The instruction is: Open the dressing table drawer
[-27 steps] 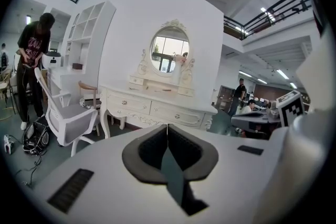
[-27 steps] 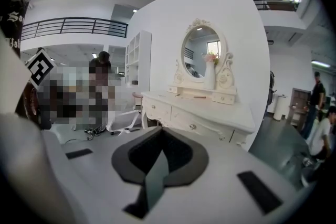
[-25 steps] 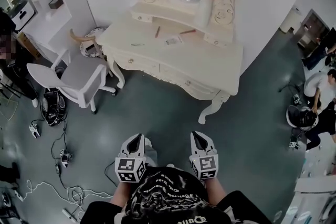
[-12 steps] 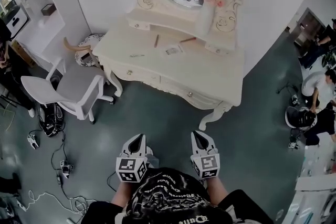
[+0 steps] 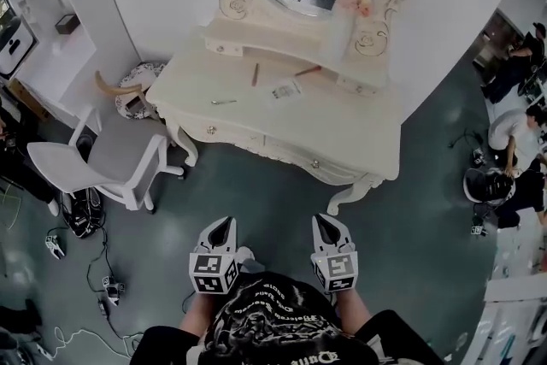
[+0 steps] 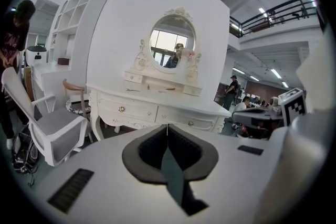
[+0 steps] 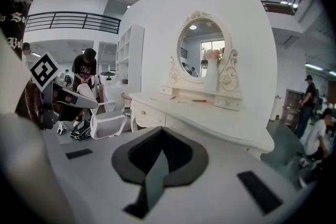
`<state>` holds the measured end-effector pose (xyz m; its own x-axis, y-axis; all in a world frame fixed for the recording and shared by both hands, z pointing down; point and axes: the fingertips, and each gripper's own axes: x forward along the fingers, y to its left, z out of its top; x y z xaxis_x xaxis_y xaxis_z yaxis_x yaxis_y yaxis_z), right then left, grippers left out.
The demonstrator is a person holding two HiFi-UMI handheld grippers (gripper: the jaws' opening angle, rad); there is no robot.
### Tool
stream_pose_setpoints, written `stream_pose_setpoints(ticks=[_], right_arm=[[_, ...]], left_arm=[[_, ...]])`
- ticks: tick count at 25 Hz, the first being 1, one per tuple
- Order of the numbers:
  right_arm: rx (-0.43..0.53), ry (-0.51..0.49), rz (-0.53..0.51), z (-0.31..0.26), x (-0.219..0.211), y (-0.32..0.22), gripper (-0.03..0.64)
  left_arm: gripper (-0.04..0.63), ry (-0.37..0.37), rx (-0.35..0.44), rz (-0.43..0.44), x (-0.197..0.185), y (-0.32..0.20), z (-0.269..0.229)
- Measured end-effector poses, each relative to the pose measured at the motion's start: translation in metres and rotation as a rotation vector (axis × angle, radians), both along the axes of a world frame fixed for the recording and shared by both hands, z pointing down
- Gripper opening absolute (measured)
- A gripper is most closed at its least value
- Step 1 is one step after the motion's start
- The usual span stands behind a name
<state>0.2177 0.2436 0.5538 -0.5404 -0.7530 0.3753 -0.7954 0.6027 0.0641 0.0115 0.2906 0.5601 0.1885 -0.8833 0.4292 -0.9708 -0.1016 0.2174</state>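
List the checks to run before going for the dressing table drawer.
1. Drawers closed, knobs in sight: ok.
2. Left gripper open for a knob: not ok, shut and empty.
3. Right gripper open: not ok, shut and empty.
4. Grippers at the dressing table: not ok, bare floor lies between.
5. Chair away from the drawer fronts: ok, it stands beside the table.
6. Drawer slides freely: cannot tell.
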Motion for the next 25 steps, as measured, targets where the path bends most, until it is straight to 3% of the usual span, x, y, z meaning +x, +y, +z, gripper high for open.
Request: stream_pose_setpoints(ticks=[12,25], right_arm=[[0.003,-0.004,0.084,0.002,-0.039,-0.025,0.011],[-0.005,-0.005,0.122,-0.002,-0.059,-0.029,0.011]], left_arm=[[0.018,-0.022,-0.003,0.069,-0.046,-0.042,0.007],[0.018,0.014,0.008,0.088,-0.069,-0.054,0.005]])
